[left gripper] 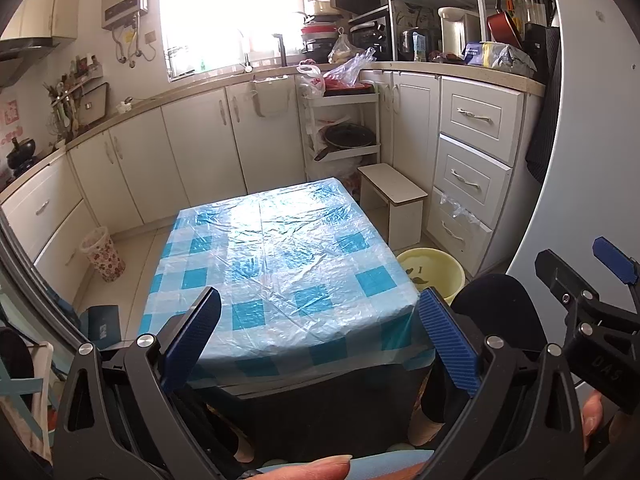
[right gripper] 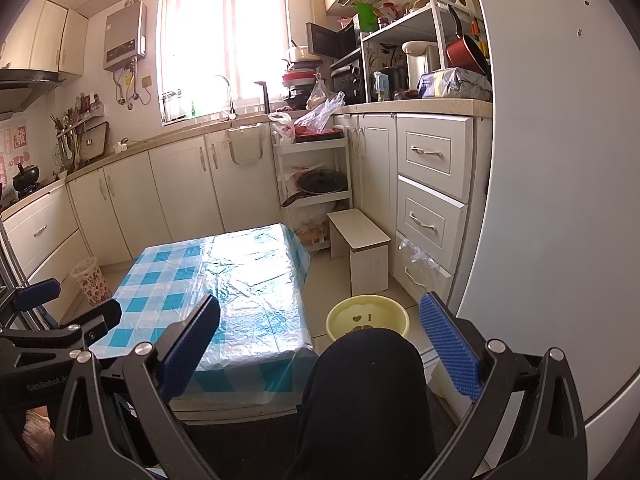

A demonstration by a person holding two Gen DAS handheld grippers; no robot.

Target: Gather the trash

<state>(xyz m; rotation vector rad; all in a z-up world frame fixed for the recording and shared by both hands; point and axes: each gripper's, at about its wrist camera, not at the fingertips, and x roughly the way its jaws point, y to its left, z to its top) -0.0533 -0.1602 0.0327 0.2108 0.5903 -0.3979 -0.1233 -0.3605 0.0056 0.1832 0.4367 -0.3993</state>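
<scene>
Left claw (left gripper: pixel 320 336) and right claw (right gripper: pixel 320 340) are both held spread wide, nothing gripped, parked low at the near edge of the worktop (left gripper: pixel 280 248), likely a ready pose. A dark-clad knee (right gripper: pixel 368 380) is seen under the right claw. No trash is visible on the plastic-covered checked cloth. A floral wastebasket (left gripper: pixel 102 254) is stood on the floor left of the worktop, a yellow basin (right gripper: pixel 368 318) to its right.

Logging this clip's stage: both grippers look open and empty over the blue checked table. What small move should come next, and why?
Probably sweep the views toward the floor. The left gripper and right gripper hold nothing, the table shows no trash, and the patterned bin stands on the floor left of it.
</scene>
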